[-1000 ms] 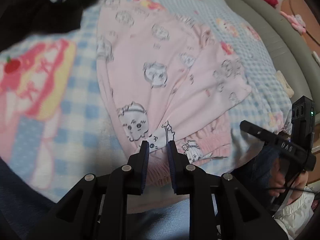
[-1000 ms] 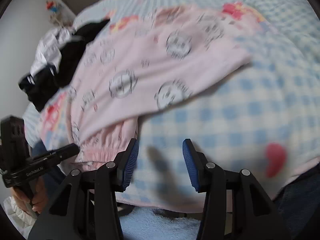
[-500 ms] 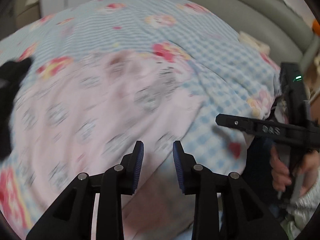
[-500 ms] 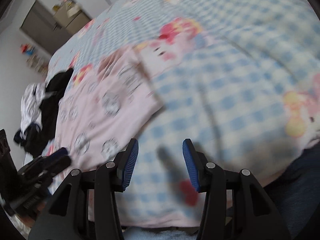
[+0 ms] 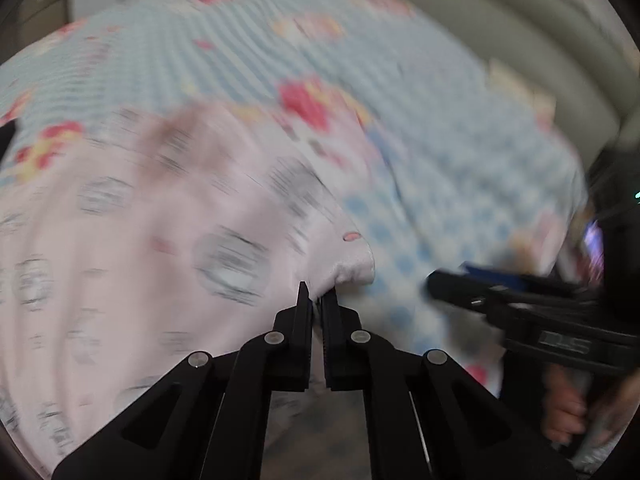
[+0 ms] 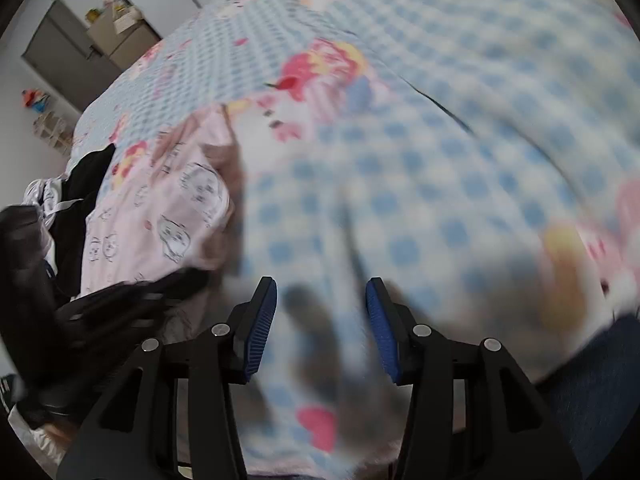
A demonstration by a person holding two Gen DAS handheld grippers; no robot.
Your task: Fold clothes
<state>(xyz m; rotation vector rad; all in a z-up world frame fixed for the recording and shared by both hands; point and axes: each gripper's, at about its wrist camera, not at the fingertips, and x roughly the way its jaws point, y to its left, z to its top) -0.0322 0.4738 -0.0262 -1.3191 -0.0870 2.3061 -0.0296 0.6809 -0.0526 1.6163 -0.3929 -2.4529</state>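
A pink garment (image 5: 160,240) printed with grey cartoon faces lies on a blue-checked bedspread (image 5: 440,168). My left gripper (image 5: 318,294) is shut on the pink garment's edge, and the cloth bunches at its tips. The garment also shows at the left of the right wrist view (image 6: 168,216). My right gripper (image 6: 322,292) is open and empty, just above bare bedspread (image 6: 440,160) to the right of the garment. The right gripper also appears at the right edge of the left wrist view (image 5: 460,280). Both views are blurred by motion.
A pile of black and white clothes (image 6: 68,200) lies at the bed's far left. A grey padded bed frame (image 5: 500,40) curves along the right. A grey cabinet (image 6: 68,56) stands against the far wall.
My left gripper has closed on the pink garment's edge; it was open half a second ago. The right gripper has swung right, away from the garment, over bare bedspread.
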